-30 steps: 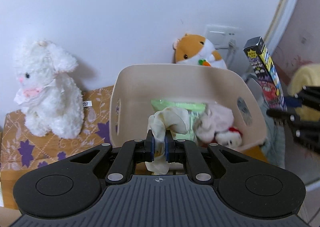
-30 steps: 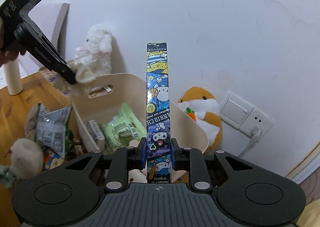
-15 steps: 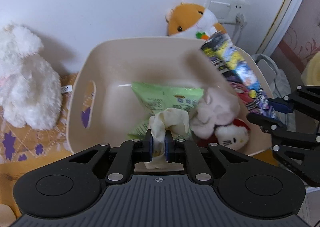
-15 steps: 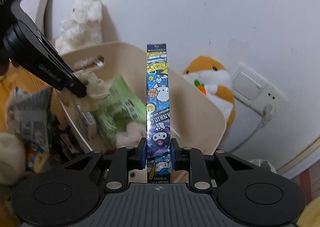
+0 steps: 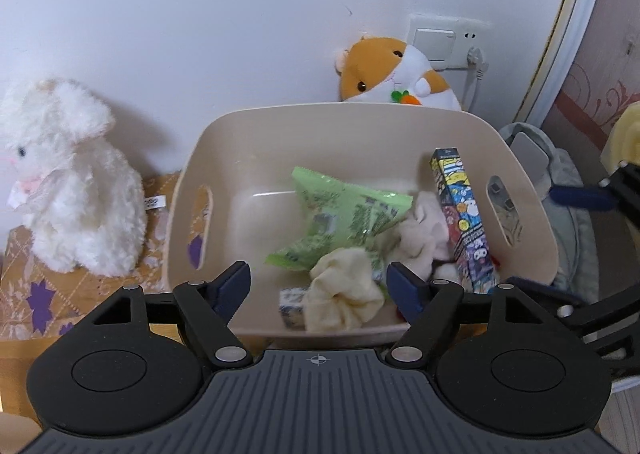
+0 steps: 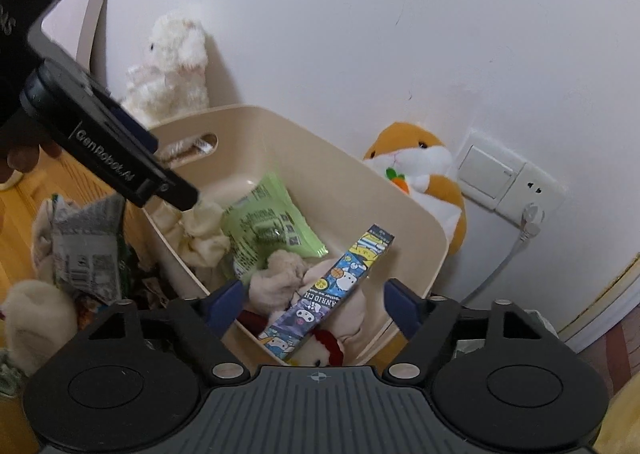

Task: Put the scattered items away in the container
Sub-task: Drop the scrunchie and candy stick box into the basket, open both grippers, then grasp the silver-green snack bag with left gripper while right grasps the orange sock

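— White wall behind; are both claws empty?
— Yes: left claw (image 5: 318, 280) and right claw (image 6: 312, 300) gape, scrunchie (image 5: 344, 300) and cartoon box (image 6: 326, 290) apparently dropped inside the beige bin (image 5: 340, 112).

Left wrist view close above the cream plastic handled bin (image 5: 520, 190), facing the wall at 12 o'clock, right wrist view looking at the same bin (image 6: 424, 226) toward 11 o'clock, both sharing the orange-and-white hamster plush (image 5: 394, 74) (image 6: 416, 158)
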The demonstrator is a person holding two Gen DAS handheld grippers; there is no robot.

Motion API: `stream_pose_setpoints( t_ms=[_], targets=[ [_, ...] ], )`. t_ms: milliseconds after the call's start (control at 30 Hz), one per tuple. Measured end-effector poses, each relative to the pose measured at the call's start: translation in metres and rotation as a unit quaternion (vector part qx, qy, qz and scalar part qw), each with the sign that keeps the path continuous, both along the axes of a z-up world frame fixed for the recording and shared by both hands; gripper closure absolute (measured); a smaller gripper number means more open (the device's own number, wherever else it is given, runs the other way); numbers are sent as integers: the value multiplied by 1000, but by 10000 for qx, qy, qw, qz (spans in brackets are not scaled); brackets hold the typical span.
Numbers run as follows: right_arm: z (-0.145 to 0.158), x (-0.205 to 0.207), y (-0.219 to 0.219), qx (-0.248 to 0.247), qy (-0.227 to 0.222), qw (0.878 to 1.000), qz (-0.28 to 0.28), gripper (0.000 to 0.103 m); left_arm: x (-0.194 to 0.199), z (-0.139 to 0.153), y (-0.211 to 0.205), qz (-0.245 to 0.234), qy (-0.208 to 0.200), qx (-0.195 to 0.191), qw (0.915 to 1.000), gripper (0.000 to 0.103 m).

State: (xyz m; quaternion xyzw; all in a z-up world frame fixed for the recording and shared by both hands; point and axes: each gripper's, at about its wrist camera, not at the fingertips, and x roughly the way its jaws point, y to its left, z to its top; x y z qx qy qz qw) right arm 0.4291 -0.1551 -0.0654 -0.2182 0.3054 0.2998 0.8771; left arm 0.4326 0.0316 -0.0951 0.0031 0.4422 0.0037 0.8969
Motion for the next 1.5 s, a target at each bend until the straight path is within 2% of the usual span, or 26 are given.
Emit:
stream_pose_setpoints(
  t_ms=[100, 133, 333, 433, 600, 800, 1000, 1100, 1267, 1400, 1500],
  targets=[
    [10, -11, -10, 232, -129, 9996, -30, 2, -23, 7, 16, 115, -206, -67, 9997, 26],
    [13, -15, -15, 311, -173, 9994, -32, 1, -31, 9, 22, 148, -251, -104, 9995, 25],
    [17, -26, -37, 440, -121, 9989, -105, 0, -73, 11, 63, 477, -160, -190, 9986, 23],
    [12, -28, -49, 426, -38, 9987, -283, 0, -91, 3, 85, 710, 78, -325, 9969, 23],
    [-7, -28, -63, 306, 228, 9979, -522, 0, -108, -18, 105, 898, 486, -282, 9944, 23],
    [-38, -33, -62, 65, 607, 9968, -517, 0, -113, -28, 104, 743, 531, -460, 9948, 23],
    [-60, -34, -52, -80, 822, 9956, -433, 0, -101, -24, 76, 435, 363, -581, 9967, 23],
    [-66, -33, -48, -104, 915, 9951, -373, 0, -88, -26, 60, 213, 391, -401, 9982, 23],
    [-73, -32, -40, -107, 1037, 9942, -259, 0, -69, -33, 39, -252, 557, 211, 9979, 23],
    [-80, -31, -33, -136, 1142, 9932, -163, 0, -61, -39, 23, -737, 605, 810, 9921, 20],
    [-85, -29, -29, -114, 1240, 9922, -100, 3, -59, -43, 7, -1234, 566, 1318, 9819, 20]
  ],
)
